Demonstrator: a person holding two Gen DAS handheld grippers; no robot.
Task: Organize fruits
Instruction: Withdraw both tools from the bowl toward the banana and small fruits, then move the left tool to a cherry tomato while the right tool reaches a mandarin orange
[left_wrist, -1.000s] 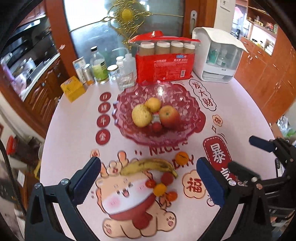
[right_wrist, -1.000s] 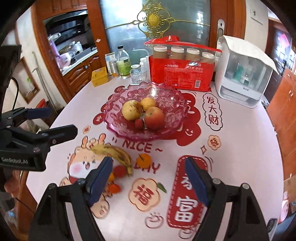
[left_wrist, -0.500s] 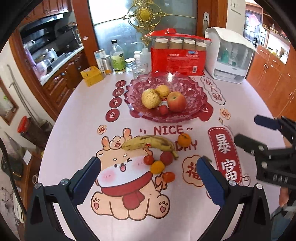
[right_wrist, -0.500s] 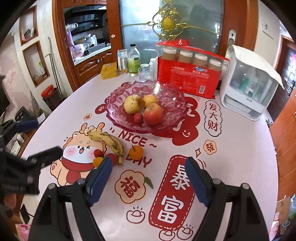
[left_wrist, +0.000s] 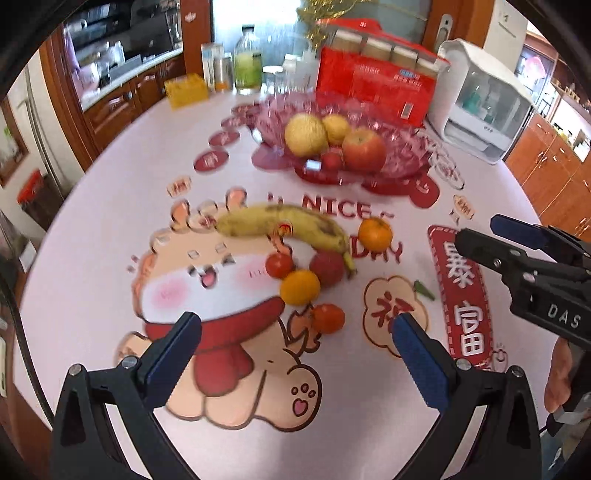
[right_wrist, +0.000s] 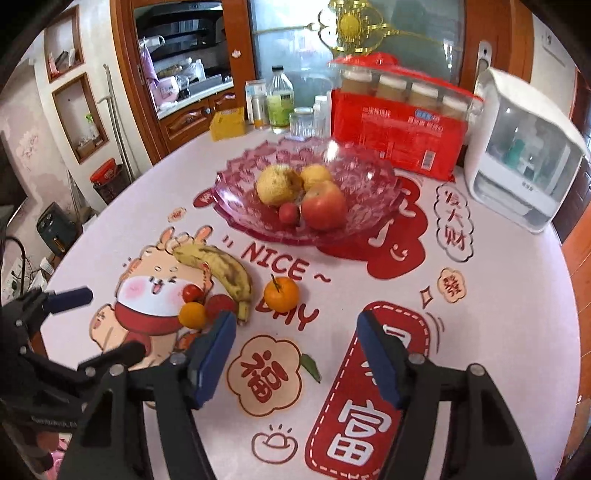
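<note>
Right wrist: faceted pink glass bowl (right_wrist: 369, 192), curved banana (right_wrist: 221, 267).

A round table (right_wrist: 498, 332) is wearing a pale pink cover printed with a cartoon animal (right_wrist: 147, 295) and red Chinese characters. At the far edge, toward twelve o'clock, a red pack of paper cups (right_wrist: 399, 125) is standing. A white countertop appliance (right_wrist: 524, 158) is sitting at two o'clock. Toward eleven o'clock, a bottle of green liquid (right_wrist: 279, 99), a clear glass (right_wrist: 301, 122) and a yellow box (right_wrist: 228, 123) are lining up. Wooden cabinets (left_wrist: 122, 99) are showing behind.
</note>
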